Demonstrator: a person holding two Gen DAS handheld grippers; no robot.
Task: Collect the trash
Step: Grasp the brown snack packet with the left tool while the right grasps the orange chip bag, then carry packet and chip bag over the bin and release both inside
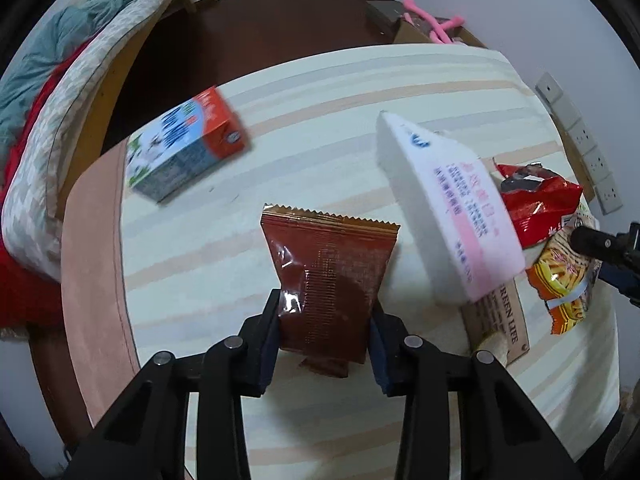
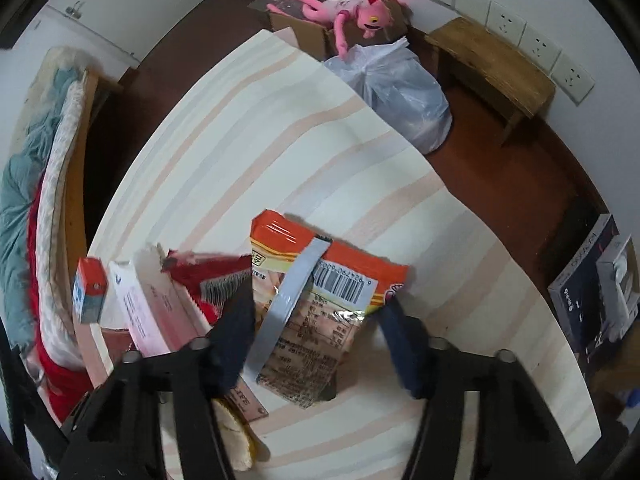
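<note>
Left gripper [image 1: 326,320] fingers clamp the brown wrapper [image 1: 330,276], lower centre; right gripper [image 2: 316,332] fingers stand apart, straddling the orange snack bag [image 2: 320,308] on the tabletop [image 2: 260,140].

The red-and-blue printed carton [image 1: 186,146] is blurred, its lettering unreadable. The white-and-pink tissue pack [image 1: 452,208] hides part of the torn red wrapper [image 1: 540,204].

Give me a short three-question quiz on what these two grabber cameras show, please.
1. True or false: the left gripper pinches the brown wrapper.
2. What lies between the right gripper fingers: A milk carton, B orange snack bag, C pink plush toy?
3. What pattern covers the table?

Key: 1 true. 2 B. 3 pale stripes.
</note>
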